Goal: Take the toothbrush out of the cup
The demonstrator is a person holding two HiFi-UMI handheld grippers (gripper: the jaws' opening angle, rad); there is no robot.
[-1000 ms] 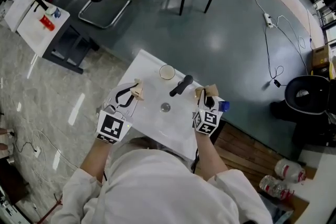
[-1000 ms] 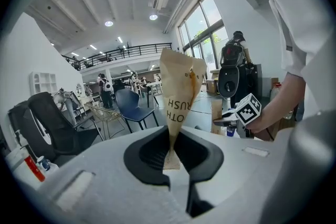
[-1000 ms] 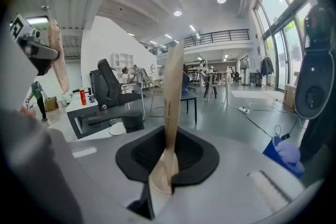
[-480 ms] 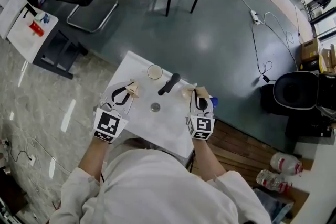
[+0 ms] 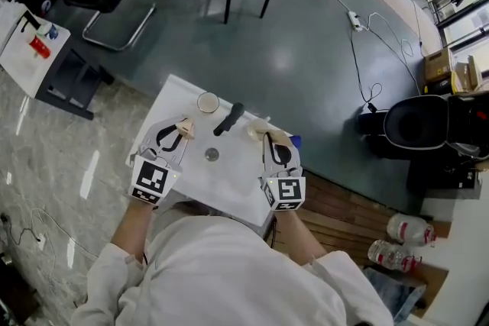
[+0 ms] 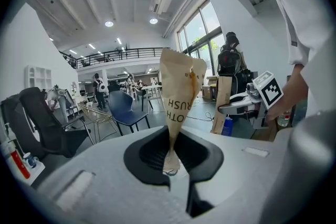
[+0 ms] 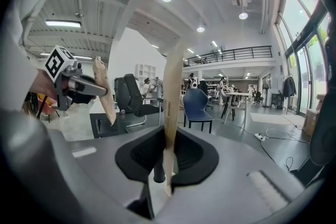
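At about ten o'clock from the middle of the table (image 5: 238, 181), the left gripper (image 6: 171, 157) is clamping tight on a crumpled brown wrapper (image 6: 178, 86), which is showing part of the word toothbrush, and is holding it upright.

The cup (image 5: 208, 101) is standing at twelve o'clock. It is clear and, as far as the head view is showing, empty. Just beside it, at its five o'clock, a dark stick (image 5: 228, 119) is lying flat on the table along the seven-to-one line. I am taking this to be the toothbrush, already out of the cup, though it is too small to be sure.

At two o'clock the right gripper (image 7: 164, 165) is pinching a thin paper strip (image 7: 171, 97), which is standing upright and edge-on.

A toothbrush is likely to be handling as light and stiff, with a smooth handle that is apt to slip or roll under hard pads. The middle of the handle, squeezed across its narrow sides and away from the bristle end, is looking like the best hold. Either gripper is probably needing to drop its paper first.
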